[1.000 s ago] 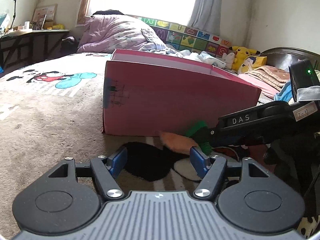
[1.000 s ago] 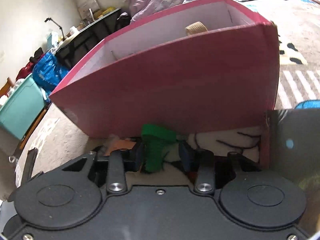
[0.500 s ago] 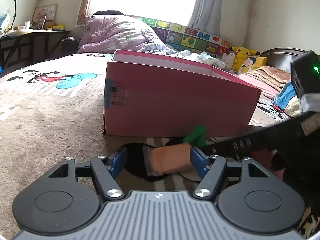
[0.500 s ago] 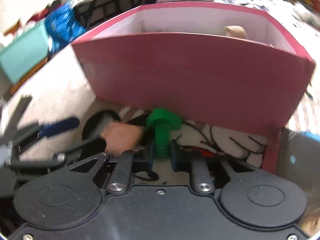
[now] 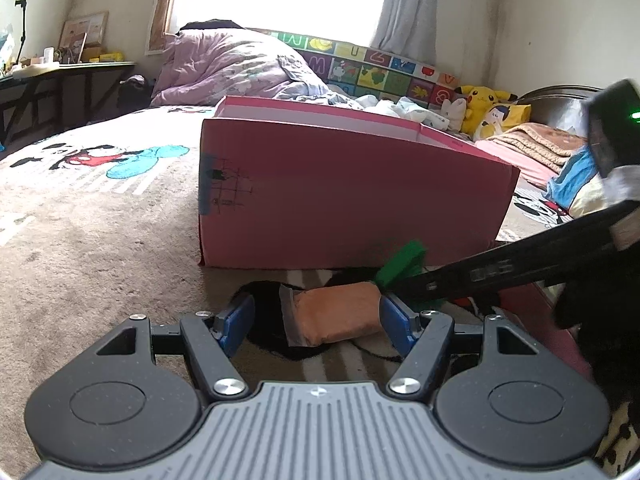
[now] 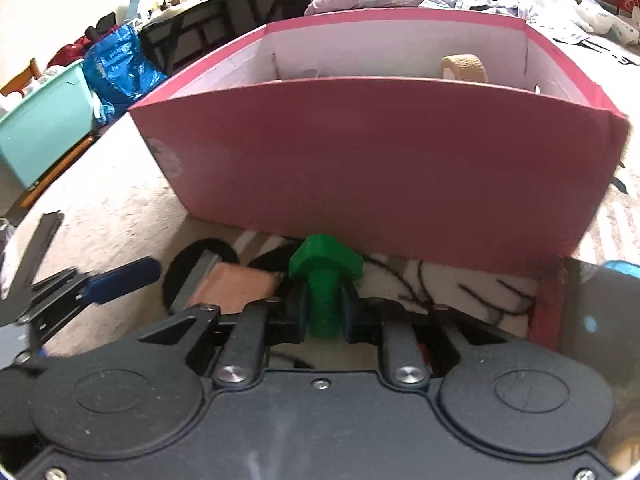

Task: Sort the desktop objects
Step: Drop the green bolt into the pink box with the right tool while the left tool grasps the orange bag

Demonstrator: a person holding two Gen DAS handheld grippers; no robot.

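A pink cardboard box (image 5: 352, 204) stands on the bed blanket; in the right wrist view (image 6: 384, 160) its white inside shows a tan tape roll (image 6: 464, 68). My right gripper (image 6: 323, 312) is shut on a green plastic bolt (image 6: 325, 280), just in front of the box; the bolt also shows in the left wrist view (image 5: 400, 262). My left gripper (image 5: 318, 318) is open, its blue pads on either side of an orange wrapped packet (image 5: 336, 312) lying on the blanket; the packet also shows in the right wrist view (image 6: 232, 286).
The bed has a beige Mickey Mouse blanket (image 5: 92, 216), a purple quilt (image 5: 228, 68) and plush toys (image 5: 492, 110) at the back. A dark desk (image 5: 60, 80) stands at left. A teal bin (image 6: 40, 128) and blue bag (image 6: 120, 68) sit beside the bed.
My right gripper has closed on the green bolt and swung to face the box squarely. My left gripper has moved forward, so the orange packet now lies between its open fingers.
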